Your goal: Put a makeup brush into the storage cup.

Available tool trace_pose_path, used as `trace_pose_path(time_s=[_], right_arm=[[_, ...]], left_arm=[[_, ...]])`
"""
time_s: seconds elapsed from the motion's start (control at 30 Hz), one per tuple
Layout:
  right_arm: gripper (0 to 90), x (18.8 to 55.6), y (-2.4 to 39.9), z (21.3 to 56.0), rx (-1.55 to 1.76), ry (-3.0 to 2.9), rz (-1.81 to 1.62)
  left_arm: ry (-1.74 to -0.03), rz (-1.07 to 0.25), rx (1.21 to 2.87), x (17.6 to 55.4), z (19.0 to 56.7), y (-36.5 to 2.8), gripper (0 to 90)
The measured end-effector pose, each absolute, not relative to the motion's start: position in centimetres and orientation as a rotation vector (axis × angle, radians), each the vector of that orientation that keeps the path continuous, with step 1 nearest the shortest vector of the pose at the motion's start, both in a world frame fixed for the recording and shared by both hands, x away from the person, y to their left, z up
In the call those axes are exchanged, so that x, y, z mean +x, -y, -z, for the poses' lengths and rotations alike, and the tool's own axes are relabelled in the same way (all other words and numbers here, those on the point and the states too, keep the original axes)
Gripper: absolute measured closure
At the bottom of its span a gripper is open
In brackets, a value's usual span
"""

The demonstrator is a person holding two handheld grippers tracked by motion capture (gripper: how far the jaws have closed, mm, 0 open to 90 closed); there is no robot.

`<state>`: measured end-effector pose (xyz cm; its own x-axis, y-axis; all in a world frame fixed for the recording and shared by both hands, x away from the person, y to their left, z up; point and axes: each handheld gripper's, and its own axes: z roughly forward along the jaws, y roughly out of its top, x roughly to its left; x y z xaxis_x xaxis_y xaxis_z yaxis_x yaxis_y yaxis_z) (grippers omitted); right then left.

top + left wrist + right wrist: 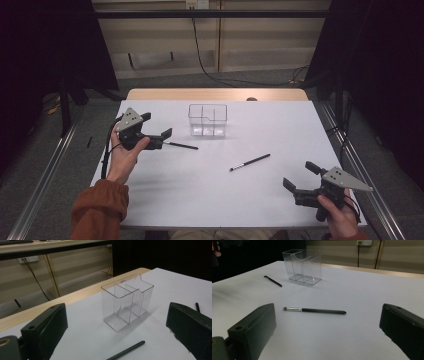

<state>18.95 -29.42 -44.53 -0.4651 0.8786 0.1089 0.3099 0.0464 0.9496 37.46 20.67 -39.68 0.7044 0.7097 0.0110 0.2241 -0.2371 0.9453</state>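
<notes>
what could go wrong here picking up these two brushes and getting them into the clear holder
The thin black stick lies flat on the white table just ahead of the open left gripper; its slim shaft may roll or slip from the jaws. The clear holder looks light and has narrow compartments, so a tilted drop could knock it over. The makeup brush lies flat too, and the right gripper might scrape the table.

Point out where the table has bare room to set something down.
Bare: the near middle between the brush and the table edge, and the far right beside the clear organizer. Crowded: around the left gripper, where a black stick lies by the organizer.
</notes>
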Motion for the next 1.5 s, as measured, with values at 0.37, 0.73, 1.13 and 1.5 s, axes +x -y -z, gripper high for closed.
trace_pose_path(time_s=[0.37, 0.73, 1.13, 1.5], right_arm=[[0.4, 19.0, 29.4, 44.6, 1.194, -1.814, -1.431], [0.5, 18.9, 29.5, 44.6, 1.193, -1.817, -1.427], [0.5, 19.0, 29.4, 44.6, 1.184, -1.831, -1.432], [0.3, 18.9, 29.2, 44.7, 1.181, -1.851, -1.433]], left_arm=[[-0.746, -0.506, 1.823, 39.8, 39.5, -19.8, 2.8], [-0.701, -0.489, 1.980, 41.2, 38.9, -18.9, 2.8], [-0.723, -0.401, 2.178, 42.6, 39.9, -18.7, 3.7], [-0.738, -0.291, 2.338, 43.6, 40.9, -18.0, 6.1]])
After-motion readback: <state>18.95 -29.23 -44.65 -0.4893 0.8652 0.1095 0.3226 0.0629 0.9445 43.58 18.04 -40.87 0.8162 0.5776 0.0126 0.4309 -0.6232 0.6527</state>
